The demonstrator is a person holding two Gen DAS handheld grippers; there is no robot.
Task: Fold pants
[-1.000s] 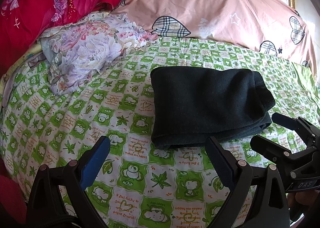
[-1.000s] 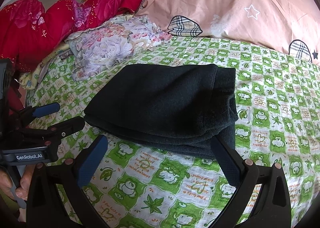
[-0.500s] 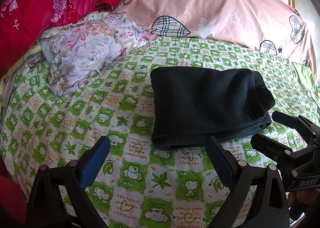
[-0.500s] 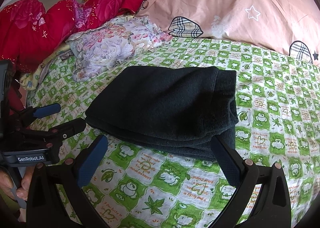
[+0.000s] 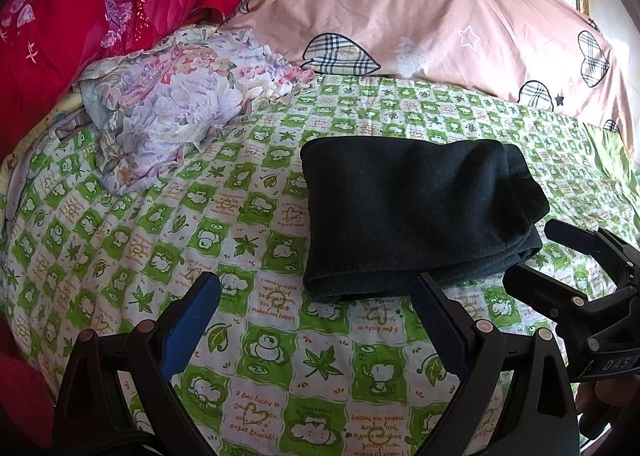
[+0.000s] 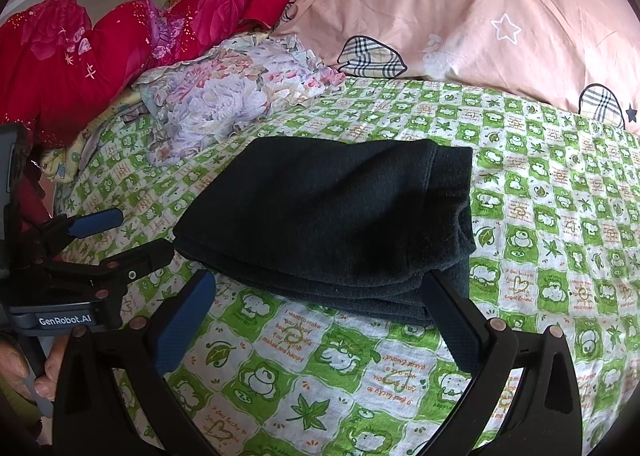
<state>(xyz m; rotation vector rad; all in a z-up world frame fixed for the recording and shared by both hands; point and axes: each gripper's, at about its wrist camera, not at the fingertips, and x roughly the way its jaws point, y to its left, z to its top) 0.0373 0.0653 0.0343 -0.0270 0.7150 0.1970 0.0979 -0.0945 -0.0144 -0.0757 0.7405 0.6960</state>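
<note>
Pants [image 5: 416, 216]: dark, already folded into a compact stack, lying on the bed [image 5: 256, 336] with the green check sheet; near edge shows several layers.
Left hand-held gripper [image 5: 316, 320]: fingers spread wide, holding nothing, just short of the stack's near-left corner.
Right hand-held gripper [image 6: 320, 312]: fingers apart, empty, at the stack's near edge; right fingertip overlaps the cloth in view, and we cannot tell if it touches.
Surroundings: floral cloth [image 5: 176, 112] bunched far left, red quilt [image 5: 80, 36] behind it, pink pillow [image 5: 440, 24] along the far side; all well apart from the stack.
Stage, our reading: folding looks done or nearly done.
Doing it well: we would only square the near-right corner, where layers sit unevenly, pressing lightly from above rather than pinching, so the stack does not slide or open.
</note>
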